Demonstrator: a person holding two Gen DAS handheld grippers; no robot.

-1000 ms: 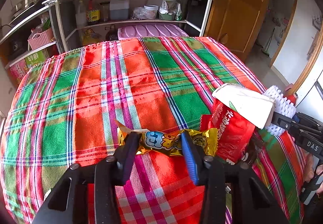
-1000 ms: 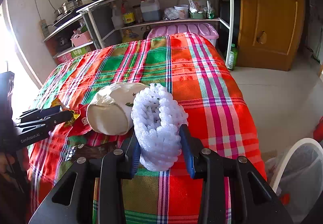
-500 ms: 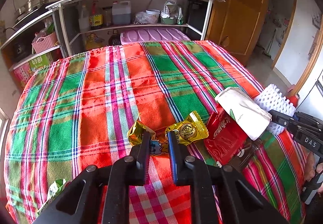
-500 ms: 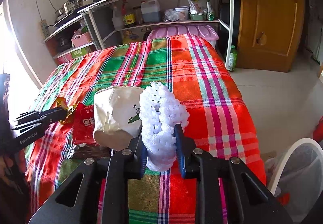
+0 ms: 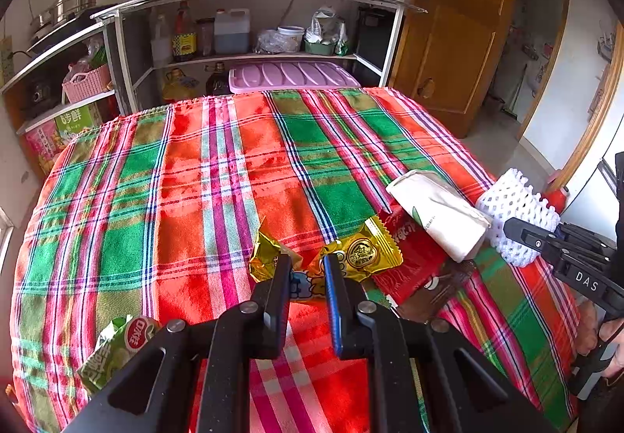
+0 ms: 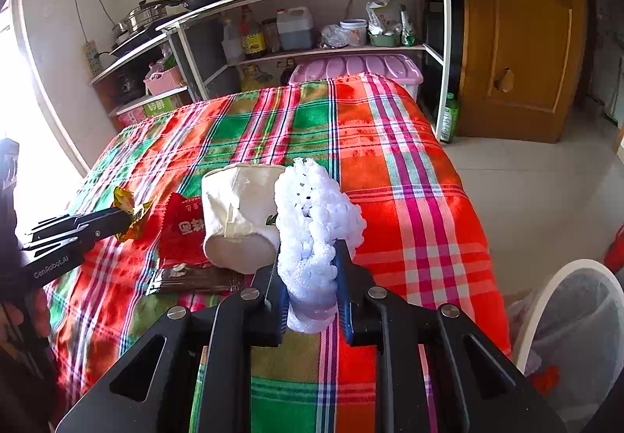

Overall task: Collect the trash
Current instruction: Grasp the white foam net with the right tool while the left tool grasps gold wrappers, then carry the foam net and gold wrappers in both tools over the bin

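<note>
On the plaid-covered table, my left gripper is shut on a gold candy wrapper, whose crinkled ends stick out on both sides of the fingers. The right wrist view shows the same wrapper at the tip of that gripper. My right gripper has a white foam fruit net between its jaws; they are closing, and the pads squeeze the net. The net also shows at the right in the left wrist view.
A white paper cup lies on its side between the grippers, over a red packet and a brown wrapper. A green snack packet sits at the near left edge. A white-lined bin stands on the floor, right. Shelves stand behind the table.
My left gripper closed on the gold wrapper and raised it slightly, folding its ends upward. My right gripper narrowed on the foam net, pinching it into a taller shape.
</note>
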